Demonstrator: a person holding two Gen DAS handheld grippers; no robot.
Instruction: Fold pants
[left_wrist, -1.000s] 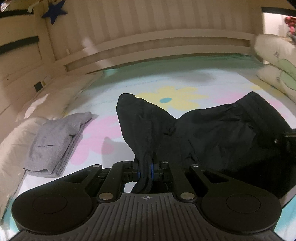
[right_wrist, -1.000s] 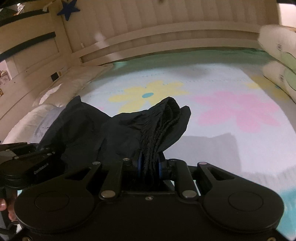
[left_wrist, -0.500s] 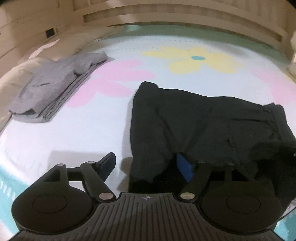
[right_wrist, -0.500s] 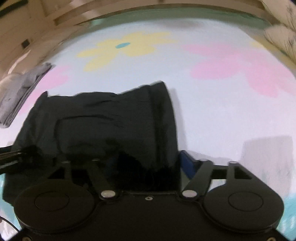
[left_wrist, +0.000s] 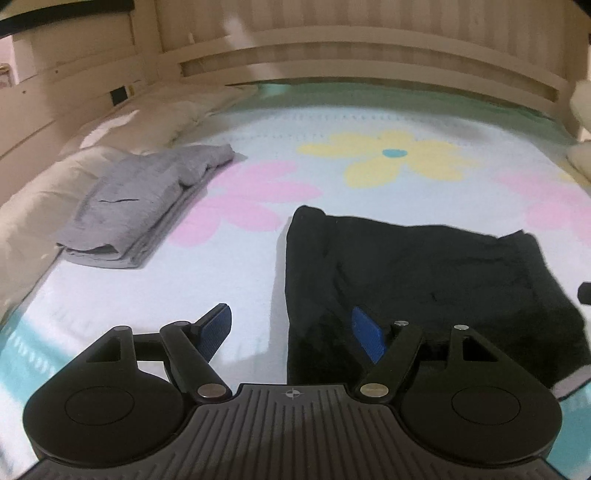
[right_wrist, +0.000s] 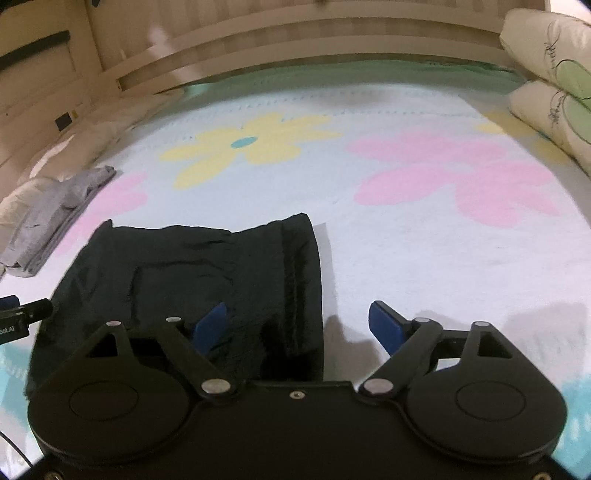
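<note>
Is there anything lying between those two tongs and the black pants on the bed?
Nothing visible. The black pants lie flat on the flowered sheet, directly under both open tongs, left and right, whose jaws have just been opening. The folded grey garment sits well off to the side, apart from the pants.

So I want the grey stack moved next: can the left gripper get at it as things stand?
Probably yes. The left gripper is open and holds nothing, and bare bedspread lies between it and the folded grey garment.
</note>
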